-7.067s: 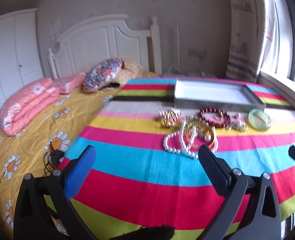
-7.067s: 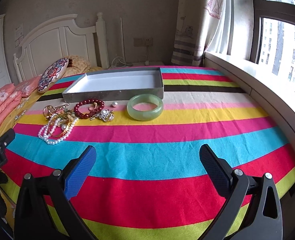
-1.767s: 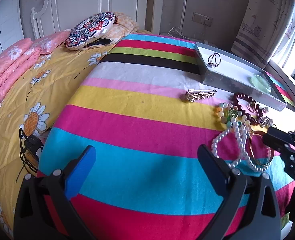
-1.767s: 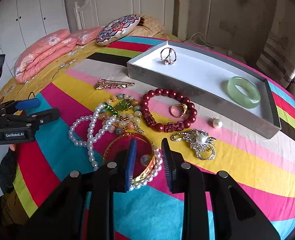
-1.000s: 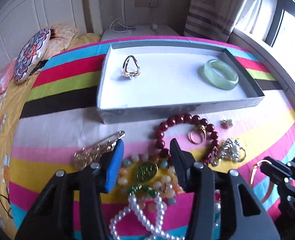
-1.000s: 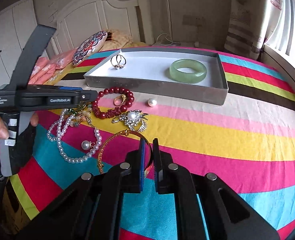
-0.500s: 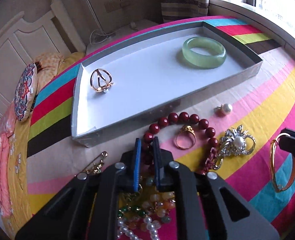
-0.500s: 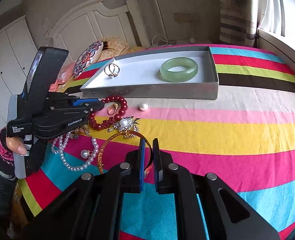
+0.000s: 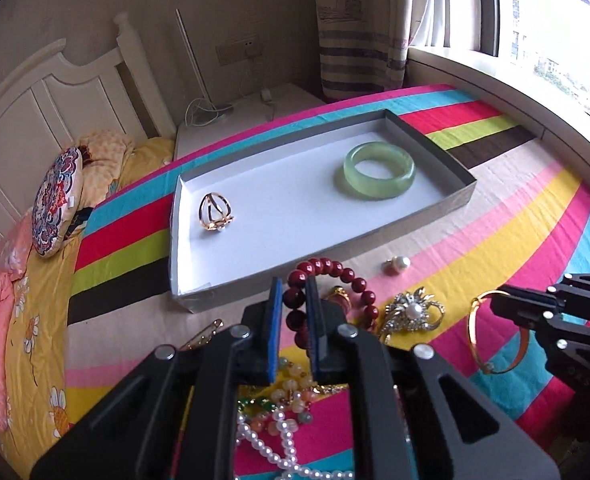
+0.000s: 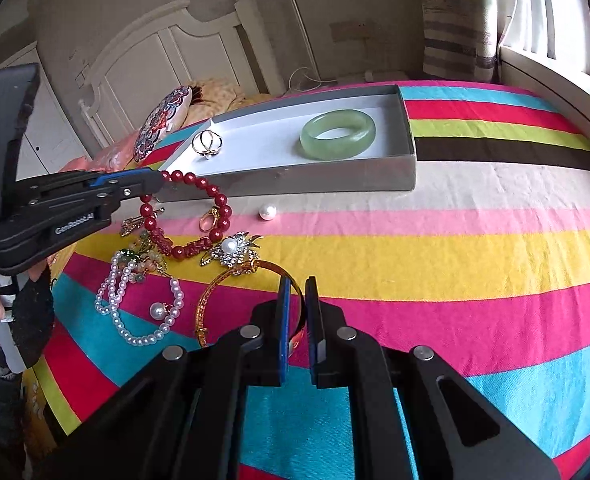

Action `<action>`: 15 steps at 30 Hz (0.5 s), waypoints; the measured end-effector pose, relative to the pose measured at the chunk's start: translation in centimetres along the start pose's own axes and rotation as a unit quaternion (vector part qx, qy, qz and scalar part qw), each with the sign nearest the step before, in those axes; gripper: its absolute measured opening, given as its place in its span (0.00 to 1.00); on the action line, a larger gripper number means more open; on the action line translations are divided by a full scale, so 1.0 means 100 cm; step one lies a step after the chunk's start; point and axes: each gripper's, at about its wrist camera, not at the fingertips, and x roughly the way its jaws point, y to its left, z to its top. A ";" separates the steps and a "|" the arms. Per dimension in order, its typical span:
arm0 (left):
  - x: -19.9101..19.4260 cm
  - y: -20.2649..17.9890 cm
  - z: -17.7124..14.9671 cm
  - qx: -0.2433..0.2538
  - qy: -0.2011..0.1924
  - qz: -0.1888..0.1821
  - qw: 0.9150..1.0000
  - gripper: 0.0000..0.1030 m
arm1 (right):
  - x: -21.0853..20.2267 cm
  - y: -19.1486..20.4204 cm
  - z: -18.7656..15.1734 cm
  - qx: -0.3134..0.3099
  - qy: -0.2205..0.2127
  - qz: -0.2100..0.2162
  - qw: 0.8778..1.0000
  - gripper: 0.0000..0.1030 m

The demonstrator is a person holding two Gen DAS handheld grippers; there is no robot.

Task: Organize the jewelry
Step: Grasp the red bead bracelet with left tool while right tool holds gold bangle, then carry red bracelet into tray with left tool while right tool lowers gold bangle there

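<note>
Both grippers are nearly closed on bracelets above the striped bedspread (image 10: 475,264): the left gripper (image 9: 293,300) pinches the red bead bracelet (image 9: 337,270), part of it lifted just in front of the grey tray (image 9: 435,216), while the right gripper (image 10: 295,300) clamps the gold bangle (image 10: 223,292). Inside the tray lie a green jade bangle (image 9: 379,171) and a gold ring (image 9: 215,213), well apart. Near the bracelets lie a pearl necklace (image 10: 135,316), a pearl brooch (image 10: 231,250) and a loose pearl (image 10: 267,212).
</note>
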 end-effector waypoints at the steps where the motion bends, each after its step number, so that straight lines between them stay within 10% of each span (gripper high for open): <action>1: -0.004 -0.005 0.000 0.004 -0.005 0.000 1.000 0.10 | 0.001 0.001 0.000 -0.001 0.002 -0.002 1.000 0.07; 15: -0.034 -0.025 0.000 0.021 -0.045 0.002 0.999 0.10 | 0.003 -0.003 0.000 0.016 0.005 -0.011 1.000 0.07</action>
